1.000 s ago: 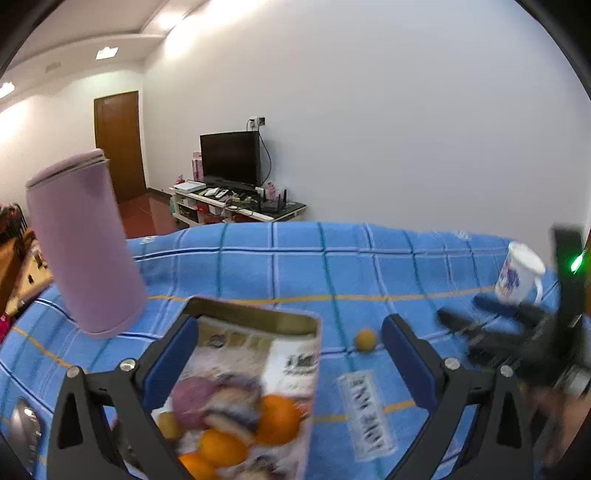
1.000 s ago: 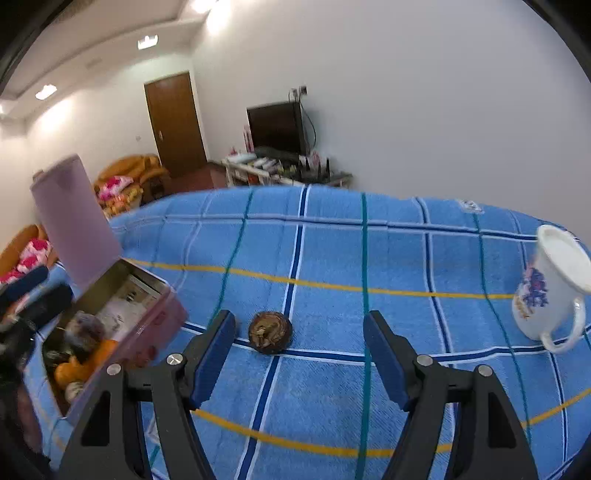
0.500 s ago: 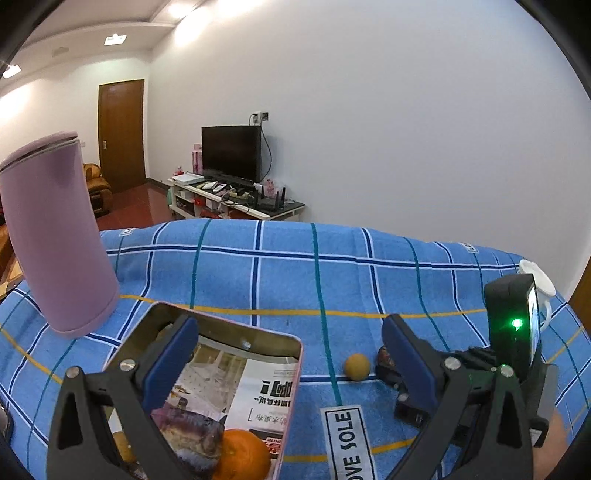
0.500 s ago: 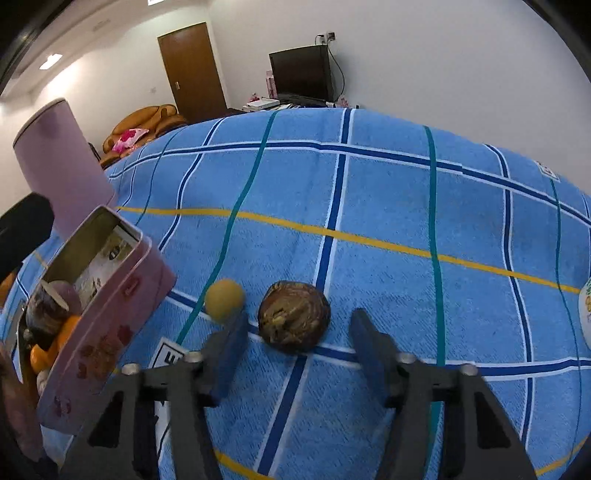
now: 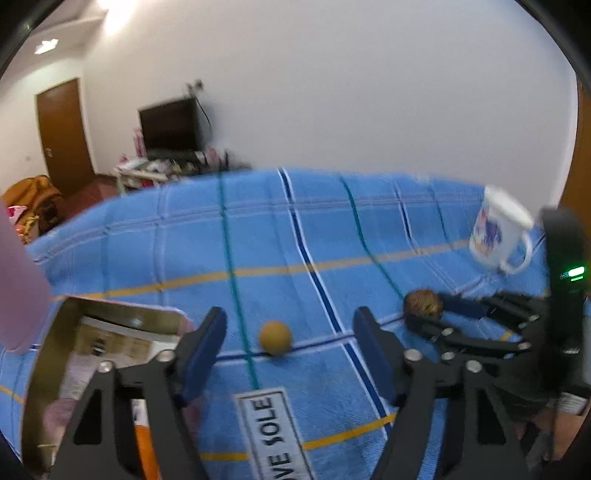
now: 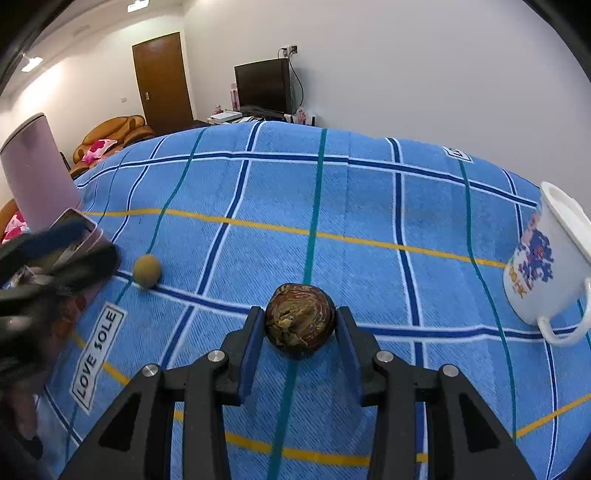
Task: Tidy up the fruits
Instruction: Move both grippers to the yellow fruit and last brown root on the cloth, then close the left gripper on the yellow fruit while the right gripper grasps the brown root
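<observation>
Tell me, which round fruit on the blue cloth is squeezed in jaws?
The dark brown mottled fruit, pinched by the right gripper. The small yellow fruit lies free, untouched, ahead of the left gripper.

Walls: plain white (image 6: 406, 55), bare but for a socket (image 6: 289, 48) with a cable above the television.
Ceiling: white, with recessed lights (image 6: 137, 5) lit.
Door: brown wooden door (image 6: 162, 79), shut, in the far wall.
Television: black flat screen (image 6: 262, 85), dark, on a low white stand (image 6: 236, 117) cluttered with small items.
Sofa: orange-brown (image 6: 114, 133), holding a pink flowered cushion (image 6: 98, 147).
Floor: reddish brown (image 5: 92, 192), near the door.
</observation>
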Motion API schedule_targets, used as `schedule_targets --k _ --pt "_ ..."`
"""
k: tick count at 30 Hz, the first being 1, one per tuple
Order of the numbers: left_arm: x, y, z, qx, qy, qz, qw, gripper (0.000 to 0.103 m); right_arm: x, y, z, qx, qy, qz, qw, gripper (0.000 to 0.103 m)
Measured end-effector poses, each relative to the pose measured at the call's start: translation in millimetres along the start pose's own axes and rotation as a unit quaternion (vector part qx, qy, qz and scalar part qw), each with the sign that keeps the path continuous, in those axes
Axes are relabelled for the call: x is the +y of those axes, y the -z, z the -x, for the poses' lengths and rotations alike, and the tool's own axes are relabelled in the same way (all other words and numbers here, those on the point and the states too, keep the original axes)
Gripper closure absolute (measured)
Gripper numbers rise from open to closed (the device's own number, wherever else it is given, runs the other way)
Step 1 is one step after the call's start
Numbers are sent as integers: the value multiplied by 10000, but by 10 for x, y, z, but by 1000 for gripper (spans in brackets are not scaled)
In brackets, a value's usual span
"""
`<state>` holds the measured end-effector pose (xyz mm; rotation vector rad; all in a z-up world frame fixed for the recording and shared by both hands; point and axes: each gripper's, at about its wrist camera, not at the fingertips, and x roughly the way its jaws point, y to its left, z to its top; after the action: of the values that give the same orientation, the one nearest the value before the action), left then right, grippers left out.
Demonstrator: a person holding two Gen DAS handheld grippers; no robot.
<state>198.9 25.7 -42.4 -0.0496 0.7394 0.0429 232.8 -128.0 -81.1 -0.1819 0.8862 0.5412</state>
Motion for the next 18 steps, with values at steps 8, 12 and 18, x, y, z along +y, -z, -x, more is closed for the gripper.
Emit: schedule_targets --k 8,12,18 --pt "-64 13 -363 459 -130 -108 9988 52 -66 24 102 -151 -101 28 9998 62" --pt "-124 8 -524 647 -319 -313 9969 60 -9 54 133 -192 -97 80 9997 62" --pt "-58 49 -542 770 -31 -167 9969 76 21 52 150 -278 -82 105 9995 62"
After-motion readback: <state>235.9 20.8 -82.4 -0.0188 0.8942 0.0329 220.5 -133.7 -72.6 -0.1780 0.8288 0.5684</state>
